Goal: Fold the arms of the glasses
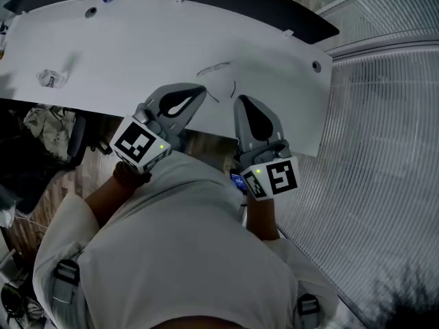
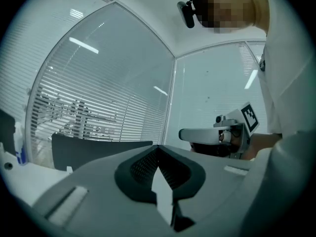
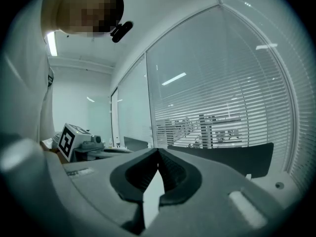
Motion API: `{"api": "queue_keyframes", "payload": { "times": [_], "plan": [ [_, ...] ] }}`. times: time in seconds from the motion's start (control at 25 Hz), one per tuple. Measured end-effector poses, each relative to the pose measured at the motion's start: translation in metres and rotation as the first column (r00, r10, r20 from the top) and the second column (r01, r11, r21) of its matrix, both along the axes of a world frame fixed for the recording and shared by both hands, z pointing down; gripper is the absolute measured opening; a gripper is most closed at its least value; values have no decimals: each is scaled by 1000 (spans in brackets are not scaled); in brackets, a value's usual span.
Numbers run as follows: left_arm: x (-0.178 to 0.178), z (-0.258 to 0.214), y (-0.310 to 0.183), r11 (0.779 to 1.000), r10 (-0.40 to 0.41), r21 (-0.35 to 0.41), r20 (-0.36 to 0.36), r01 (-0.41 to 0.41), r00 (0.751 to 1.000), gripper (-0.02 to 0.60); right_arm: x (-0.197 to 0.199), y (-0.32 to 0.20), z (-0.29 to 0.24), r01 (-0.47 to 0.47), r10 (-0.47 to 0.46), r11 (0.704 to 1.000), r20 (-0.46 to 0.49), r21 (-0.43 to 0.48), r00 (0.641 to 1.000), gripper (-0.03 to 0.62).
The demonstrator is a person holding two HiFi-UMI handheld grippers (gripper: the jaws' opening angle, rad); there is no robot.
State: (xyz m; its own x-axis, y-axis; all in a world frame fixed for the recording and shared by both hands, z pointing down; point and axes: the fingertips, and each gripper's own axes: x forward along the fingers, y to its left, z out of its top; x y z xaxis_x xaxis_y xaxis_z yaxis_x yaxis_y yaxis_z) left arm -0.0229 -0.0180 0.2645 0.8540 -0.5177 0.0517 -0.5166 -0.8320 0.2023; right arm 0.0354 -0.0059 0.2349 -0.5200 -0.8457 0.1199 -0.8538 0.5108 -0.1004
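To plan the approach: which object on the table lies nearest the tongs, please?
The glasses, just ahead of the left tongs and right tongs; the crumpled wrapper lies far left.

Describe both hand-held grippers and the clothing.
The left hand-held gripper and right hand-held gripper are grey with dark ribbed pads around a teardrop opening. Each carries a white cube with black square markers and a green light. The person wears a white shirt.

Open tabletop (image 1: 151, 40) around the glasses (image 1: 214, 68)
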Motion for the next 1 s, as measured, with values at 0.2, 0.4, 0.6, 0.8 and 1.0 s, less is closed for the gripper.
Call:
{"api": "queue_keyframes", "payload": {
  "times": [0.2,0.4,0.6,0.8,1.0],
  "plan": [
    [7,-5,-33,999,31,-9,15,-31,999,3,1,-31,0,-14,14,1000,-30,7,999,2],
    [15,0,-53,1000,19,-6,8,-19,1000,3,13,-50,-2,-10,10,1000,-38,9,999,2],
    [27,18,-54,998,37,-61,39,-34,999,3,24,-58,17,-6,5,999,-44,-35,999,2],
    [33,40,-49,992,42,-122,48,-36,998,3,30,-54,42,-6,1,993,-42,-118,999,2],
    [35,63,-47,987,45,-157,78,-32,996,3,34,-49,65,9,-14,985,-29,-173,999,1]
  ]
}}
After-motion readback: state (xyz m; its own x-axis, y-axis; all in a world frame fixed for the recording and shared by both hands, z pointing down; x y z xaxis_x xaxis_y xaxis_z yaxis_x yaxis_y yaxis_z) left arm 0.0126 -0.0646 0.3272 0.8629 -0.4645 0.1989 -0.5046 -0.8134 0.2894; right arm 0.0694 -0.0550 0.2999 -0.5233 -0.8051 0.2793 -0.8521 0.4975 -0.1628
